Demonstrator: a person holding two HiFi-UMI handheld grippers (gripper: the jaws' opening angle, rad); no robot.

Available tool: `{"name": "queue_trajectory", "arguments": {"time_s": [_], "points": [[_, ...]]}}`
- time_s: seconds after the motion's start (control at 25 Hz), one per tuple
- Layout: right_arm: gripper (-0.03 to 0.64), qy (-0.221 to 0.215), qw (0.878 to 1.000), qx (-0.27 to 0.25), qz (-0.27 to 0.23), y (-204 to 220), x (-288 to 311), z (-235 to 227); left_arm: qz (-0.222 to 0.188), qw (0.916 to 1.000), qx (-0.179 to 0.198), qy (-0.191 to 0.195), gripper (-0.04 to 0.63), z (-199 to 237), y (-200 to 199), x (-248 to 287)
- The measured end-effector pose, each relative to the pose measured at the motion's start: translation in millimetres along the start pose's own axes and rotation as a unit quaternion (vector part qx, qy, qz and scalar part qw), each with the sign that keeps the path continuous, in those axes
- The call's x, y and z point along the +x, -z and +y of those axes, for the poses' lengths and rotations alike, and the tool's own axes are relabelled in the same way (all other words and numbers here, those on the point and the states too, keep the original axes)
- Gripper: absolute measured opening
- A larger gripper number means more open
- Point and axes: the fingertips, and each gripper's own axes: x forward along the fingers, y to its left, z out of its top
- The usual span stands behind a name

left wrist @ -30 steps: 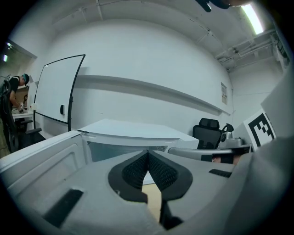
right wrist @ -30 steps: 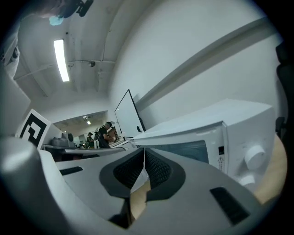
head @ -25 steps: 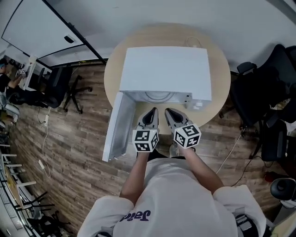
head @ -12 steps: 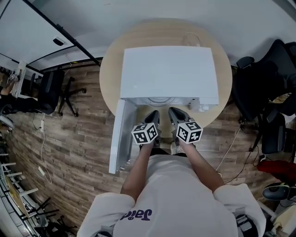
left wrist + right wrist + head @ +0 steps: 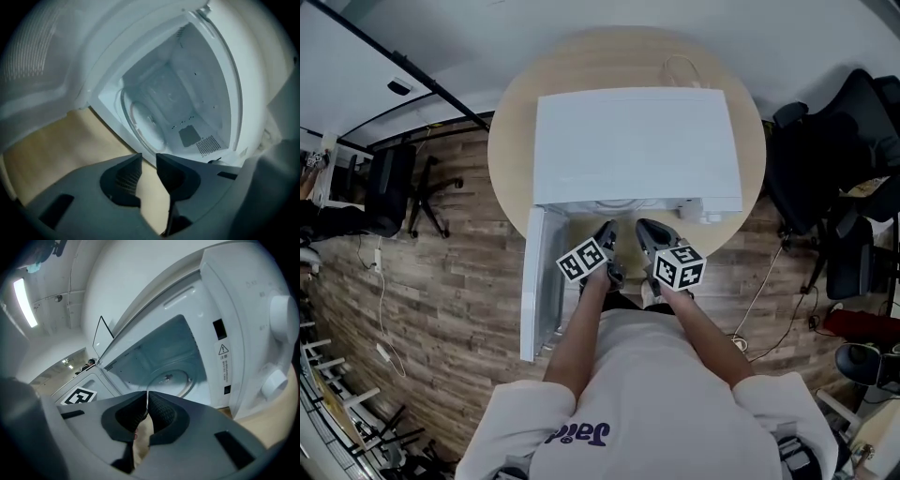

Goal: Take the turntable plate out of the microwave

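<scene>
Door is left open at lower left for access; plate is seated in microwave. Left gripper jaws have just been opening, slightly apart, nothing between, presumably readied for the rim. Right gripper is closed, empty.

- 1 microwave, with 1 door
- 1 turntable plate
- 2 knobs: upper knob, lower knob
- 1 round table
- 2 grippers: left gripper, right gripper
- 2 marker cubes: left cube, right cube
- 1 office chair left of table; dark chairs on right, count unclear
- 1 ceiling light
</scene>
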Motion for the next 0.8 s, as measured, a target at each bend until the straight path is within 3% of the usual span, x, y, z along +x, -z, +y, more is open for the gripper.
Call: {"name": "queue_trajectory", "arguments": {"time_s": [0.12, 0.32, 0.44, 0.56, 0.6, 0.68, 0.8], "points": [[0.021, 0.006, 1.000, 0.002, 0.001, 0.4, -1.6, -5.3, -0.021, 0.9948, -0.080, 0.058, 0.184, -2.6, -2.1, 6.7], [0.021, 0.010, 1.000, 0.004, 0.009, 4.7, -3.5, -10.2, -0.058, 0.9754, -0.190, 0.096, 0.238, 5.9, -9.9, 18.2], [0.021, 0.006, 1.000, 0.003, 0.017, 10.7, -3.0, -8.9, -0.076, 0.9613, -0.245, 0.101, 0.241, 13.9, -13.3, 26.7], [0.021, 0.001, 1.000, 0.002, 0.024, 17.2, -2.3, -4.9, -0.087, 0.9525, -0.275, 0.098, 0.238, 17.7, -16.4, 30.6], [0.021, -0.001, 1.000, 0.001, 0.025, 18.2, -2.4, -3.9, -0.091, 0.9505, -0.282, 0.093, 0.230, 18.9, -17.5, 31.2], [0.021, -0.002, 1.000, 0.000, 0.027, 19.0, -2.7, -3.1, -0.094, 0.9489, -0.291, 0.079, 0.145, 22.2, -18.0, 31.9], [0.021, 0.000, 1.000, 0.004, 0.027, 20.1, -4.6, -5.5, -0.095, 0.9465, -0.299, 0.075, 0.126, 22.8, -16.9, 31.0]]}}
